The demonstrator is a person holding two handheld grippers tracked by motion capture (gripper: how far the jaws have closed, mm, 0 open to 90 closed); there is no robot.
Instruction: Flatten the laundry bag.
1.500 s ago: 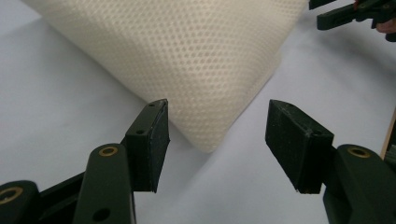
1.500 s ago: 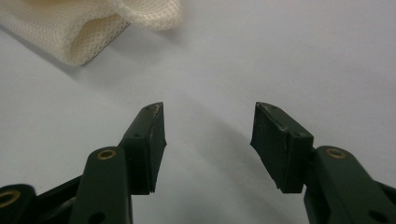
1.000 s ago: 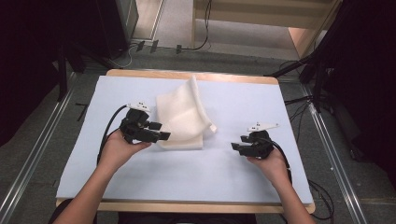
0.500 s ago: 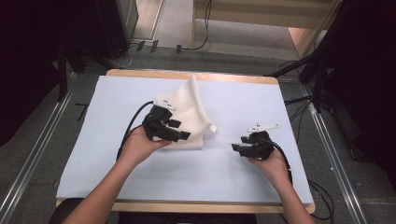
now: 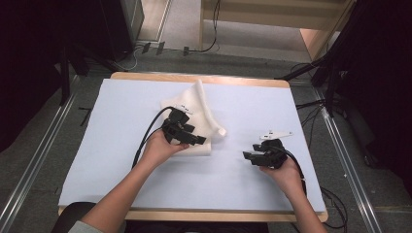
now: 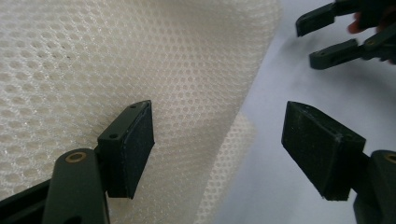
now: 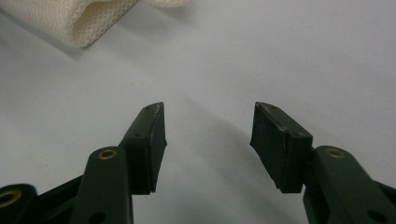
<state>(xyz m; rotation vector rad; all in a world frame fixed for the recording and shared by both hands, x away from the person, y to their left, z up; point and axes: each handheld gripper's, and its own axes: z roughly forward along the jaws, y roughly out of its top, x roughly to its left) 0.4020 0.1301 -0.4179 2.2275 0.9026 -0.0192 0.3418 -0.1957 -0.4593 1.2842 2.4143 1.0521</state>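
A cream mesh cloth lies folded and rumpled on the pale blue table cover. My left gripper hovers over the cloth's front right part, open; its jaws have just been opening, and nothing is pinched between them. In the left gripper view the mesh cloth lies under the left gripper, with its edge running between the jaws. My right gripper rests to the right of the cloth, open and empty. The right gripper view shows the right gripper above bare cover, the cloth's folded corner at top left.
The wooden table edge runs along the back. Cables and metal rails lie on the floor around the table. The right gripper's jaws show at the top right of the left gripper view.
My left hand has moved to the right and forward, from the cloth's left edge onto its front right part. Its jaws stand wider. The right hand has stayed put.
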